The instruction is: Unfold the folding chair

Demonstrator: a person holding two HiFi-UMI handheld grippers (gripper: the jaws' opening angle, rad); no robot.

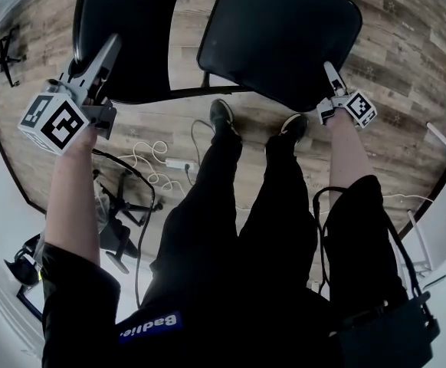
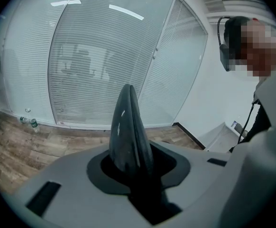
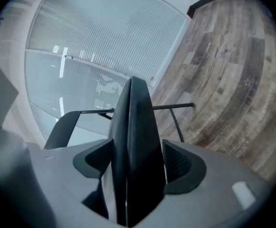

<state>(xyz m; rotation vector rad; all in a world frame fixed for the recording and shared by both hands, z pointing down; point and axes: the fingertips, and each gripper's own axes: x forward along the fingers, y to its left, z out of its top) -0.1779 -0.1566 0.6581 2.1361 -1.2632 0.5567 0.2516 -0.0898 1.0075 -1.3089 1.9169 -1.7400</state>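
Apparently the folding chair (image 1: 269, 60) already stands opened out on the wood floor (image 1: 407, 67), just beyond the person's shoes (image 1: 223, 117), so I judge the task to be at its closing step.

At the far left, the left gripper (image 1: 109, 52) is clamped on the near edge of the backrest (image 1: 131, 21). Its own view shows the dark panel wedged tight between the pads.

To the right of it and nearer, a white power strip (image 1: 178, 163) and its cable (image 1: 142, 159) lie on the floor, apart from the chair.

Further right, the seat (image 1: 300, 14) lies spread roughly flat. At its near right corner sits the right gripper (image 1: 329, 71). Its jaws stand wide apart with the seat's edge between them, and the pads seem to sit just off it rather than pressing.

The next move probably calls for drawing the right gripper back toward the person, straight off the edge without dragging the seat. Meanwhile the left grip steadies the backrest. It should let go only once the seat looks fully down and the chair stands by itself.
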